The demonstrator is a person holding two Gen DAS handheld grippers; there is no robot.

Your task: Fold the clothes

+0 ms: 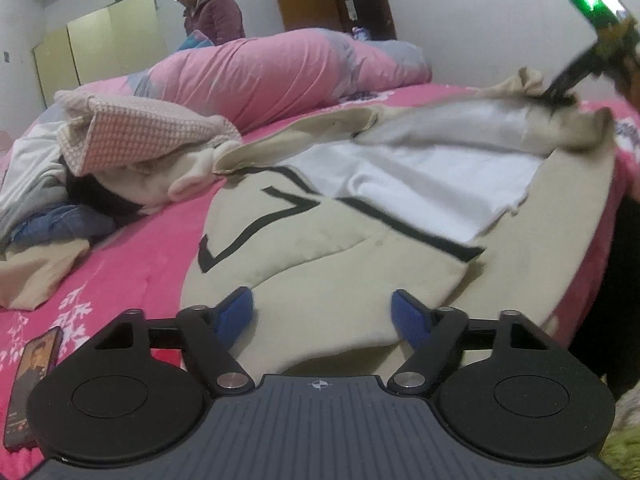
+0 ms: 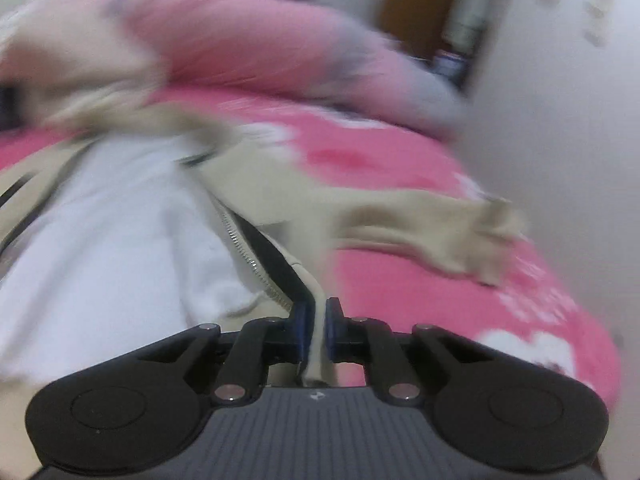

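Beige jacket [image 1: 332, 280]: spread open over the near right part of the bed, white lining [image 1: 420, 176] facing up, black stripe markings across the outer cloth; far right corner lifted off the bedding.
Zipper [image 2: 256, 268]: running along the jacket's front edge beside the lining, seen sharply in the right wrist view just ahead of the pads.
Sleeve [image 2: 440, 232]: stretched to the right across the pink sheet, blurred.
Right gripper [image 2: 316, 332]: clamped on a beige edge of the jacket next to the zipper, blue pads pressed together with cloth between them; in the left wrist view seen at far right [image 1: 560, 96] pinching the raised corner, a green light on its body.
Left gripper [image 1: 322, 316]: jaws wide apart, blue pads [image 1: 236, 312] on either side of the near hem, hovering low over the beige cloth; holding nothing, contact with the cloth hard to judge.
Bed sheet [image 1: 140, 256]: bright pink with white snowflake print, under everything.
Clothes pile [image 1: 120, 148]: at far left on the bed, a pink knitted piece on top, white, grey, dark and blue garments below; well apart from the jacket's body, though a beige jacket flap reaches near it.
Quilt [image 1: 272, 68]: pink and grey, rolled along the far side of the bed.
Phone [image 1: 34, 384]: lying on the sheet at near left, screen lit, just beside the left gripper's body.
Person [image 1: 208, 8]: standing beyond the bed at far left in a mauve padded jacket, by pale yellow wardrobe doors [image 1: 108, 40].
Right wrist view: heavily motion-blurred away from the pads.
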